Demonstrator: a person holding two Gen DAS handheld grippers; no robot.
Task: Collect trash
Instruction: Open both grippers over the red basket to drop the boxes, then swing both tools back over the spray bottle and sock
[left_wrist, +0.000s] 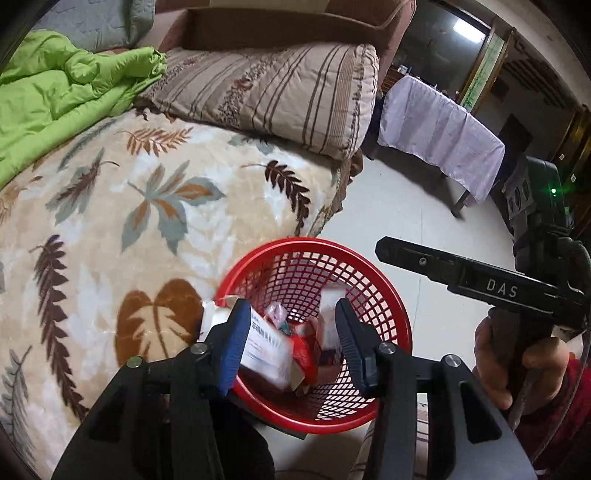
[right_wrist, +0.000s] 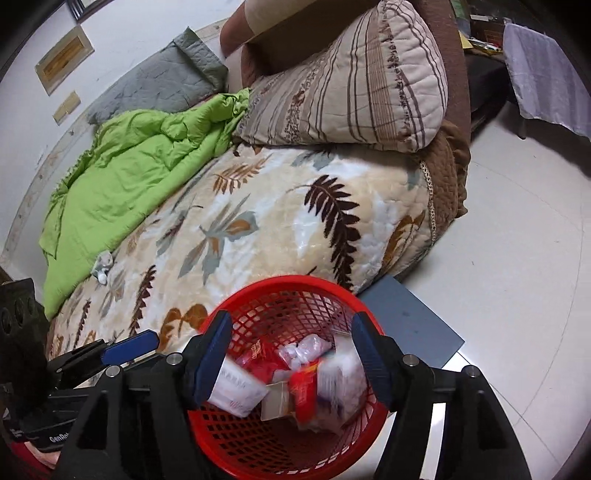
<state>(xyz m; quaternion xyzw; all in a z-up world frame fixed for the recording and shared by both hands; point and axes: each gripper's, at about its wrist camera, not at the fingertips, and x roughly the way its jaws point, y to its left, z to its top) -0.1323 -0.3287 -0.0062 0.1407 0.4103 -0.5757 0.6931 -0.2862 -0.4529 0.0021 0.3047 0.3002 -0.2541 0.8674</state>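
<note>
A red mesh basket (left_wrist: 373, 273) stands on the floor beside the bed and shows in the right wrist view (right_wrist: 321, 288) too. It holds a white box (left_wrist: 266, 350), red wrappers (right_wrist: 266, 360) and a clear bag (right_wrist: 343, 384); the box and the bag look blurred. My left gripper (left_wrist: 291, 343) is open above the basket, its jaws wide apart. My right gripper (right_wrist: 295, 362) is open above the basket too and shows in the left wrist view (left_wrist: 480, 280). A small crumpled grey-white scrap (right_wrist: 102, 266) lies on the bed by the green quilt.
The bed has a leaf-print blanket (left_wrist: 147, 206), a green quilt (right_wrist: 140, 173) and a striped pillow (left_wrist: 280, 92). A grey flat board (right_wrist: 410, 325) lies on the pale floor beside the basket. A table with a white cloth (left_wrist: 439, 136) stands further off.
</note>
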